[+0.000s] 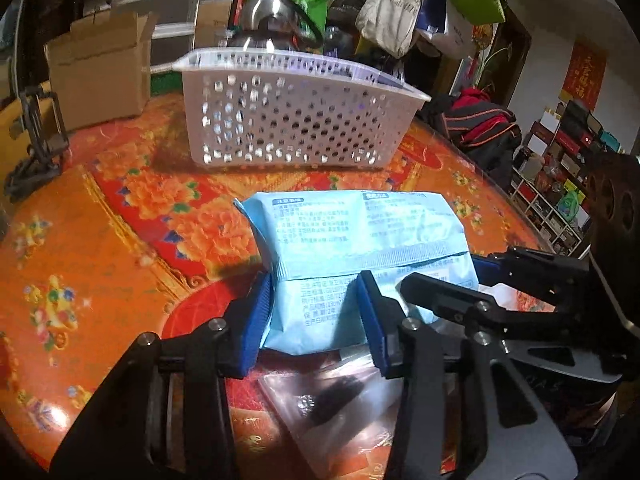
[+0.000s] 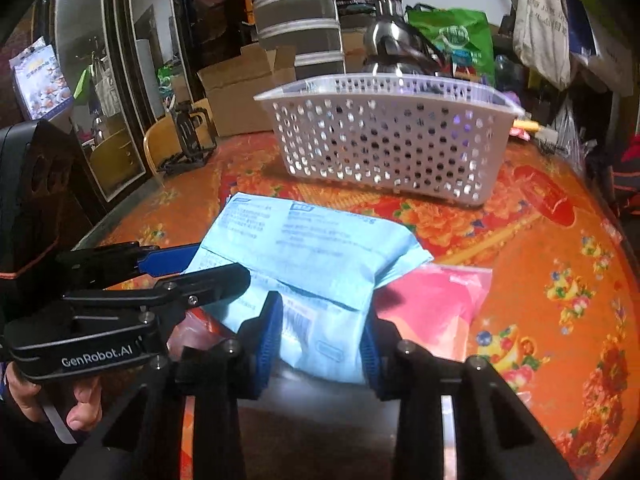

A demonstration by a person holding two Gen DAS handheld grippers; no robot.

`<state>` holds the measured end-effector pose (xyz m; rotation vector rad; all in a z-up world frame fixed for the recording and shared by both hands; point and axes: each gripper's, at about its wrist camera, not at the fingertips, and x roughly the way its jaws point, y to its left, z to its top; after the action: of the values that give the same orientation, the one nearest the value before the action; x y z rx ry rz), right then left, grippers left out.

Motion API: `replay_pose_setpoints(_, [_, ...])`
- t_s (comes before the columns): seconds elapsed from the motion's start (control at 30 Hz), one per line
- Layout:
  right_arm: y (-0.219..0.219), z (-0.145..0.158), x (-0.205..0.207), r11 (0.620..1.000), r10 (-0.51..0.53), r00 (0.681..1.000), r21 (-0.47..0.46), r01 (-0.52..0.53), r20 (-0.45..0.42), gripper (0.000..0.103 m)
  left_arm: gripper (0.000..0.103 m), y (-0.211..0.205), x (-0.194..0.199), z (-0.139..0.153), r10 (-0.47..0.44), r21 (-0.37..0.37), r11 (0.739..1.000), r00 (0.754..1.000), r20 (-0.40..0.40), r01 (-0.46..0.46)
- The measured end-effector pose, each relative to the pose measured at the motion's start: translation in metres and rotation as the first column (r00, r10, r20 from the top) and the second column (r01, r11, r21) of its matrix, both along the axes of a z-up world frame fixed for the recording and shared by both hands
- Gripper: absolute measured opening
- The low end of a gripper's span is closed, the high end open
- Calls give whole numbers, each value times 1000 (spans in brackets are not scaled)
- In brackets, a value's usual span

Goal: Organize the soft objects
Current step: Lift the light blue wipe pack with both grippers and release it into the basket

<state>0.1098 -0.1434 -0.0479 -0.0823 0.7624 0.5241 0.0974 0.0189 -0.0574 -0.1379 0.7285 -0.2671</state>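
A light blue soft pack [image 1: 352,248] with printed text lies on the orange floral table, in front of a white perforated basket [image 1: 288,120]. My left gripper [image 1: 316,316] is shut on the pack's near left end, blue pads pressing its sides. My right gripper [image 2: 320,340] is shut on the same pack [image 2: 312,248] at its near right end. Each gripper shows in the other's view: the right one [image 1: 480,280] and the left one [image 2: 192,276]. The basket [image 2: 384,140] stands beyond the pack.
A clear bag with dark contents [image 1: 340,400] lies under the left gripper. A pink packet [image 2: 436,300] lies just right of the pack. A cardboard box [image 1: 100,72], a steel kettle [image 1: 276,20] and hanging bags [image 1: 400,4] stand behind the basket. A black stand [image 1: 36,140] is at the left.
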Motion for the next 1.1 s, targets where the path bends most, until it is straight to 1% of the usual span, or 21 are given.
replay_pose_setpoints(0.07, [0,9,-1,1000,5,1000,1,-5,19,36,41,-1,-1,10,5,5,1000,1000,20,-5])
replay_pose_setpoints(0.17, [-1,28,1,1000,9,998,1,-9,55,36,41,-2,0,35,8,6,1000,998,66,-9])
replay_pose_setpoints(0.33, [-3,81,8,1000,22,986,-5,-21,164,36,41,-3,8,89,14,22,1000,987,162,-18])
replay_pose_setpoints(0.4, [-4,100,15,1000,28,982,1,-29,187,36,41,-5,16,108,19,27,999,982,187,-25])
replay_pose_setpoints(0.47, [-5,118,24,999,31,976,-2,-32,215,36,41,-7,28,127,23,23,999,980,199,-28])
replay_pose_setpoints(0.57, [-7,142,46,1000,25,969,-10,-23,246,36,41,-11,61,156,25,29,999,977,210,-32])
replay_pose_setpoints(0.67, [-10,164,79,1000,17,968,-4,-16,250,36,40,-12,101,177,17,28,999,980,199,-23])
replay_pose_setpoints(0.73, [-13,175,105,1000,11,972,6,-13,235,35,40,-12,128,188,19,34,999,980,197,-26])
replay_pose_setpoints(0.8, [-15,182,130,1000,3,974,21,-8,226,35,40,-13,156,195,20,43,999,982,186,-28])
replay_pose_setpoints(0.87, [-12,183,152,1000,6,975,-3,-5,222,35,40,-12,177,192,27,45,998,985,171,-36])
replay_pose_setpoints(0.9, [-11,182,165,1000,2,977,-5,-1,213,35,40,-12,193,188,30,53,998,987,158,-39])
replay_pose_setpoints(0.97, [-6,176,184,999,9,980,-35,-2,200,35,40,-8,214,177,40,35,998,992,122,-45])
replay_pose_setpoints(1.07, [0,160,210,999,19,986,-48,-11,165,35,40,0,235,156,52,15,998,995,85,-54])
replay_pose_setpoints(1.1, [3,152,220,999,21,988,-50,-13,151,35,40,3,243,145,57,10,998,996,64,-58])
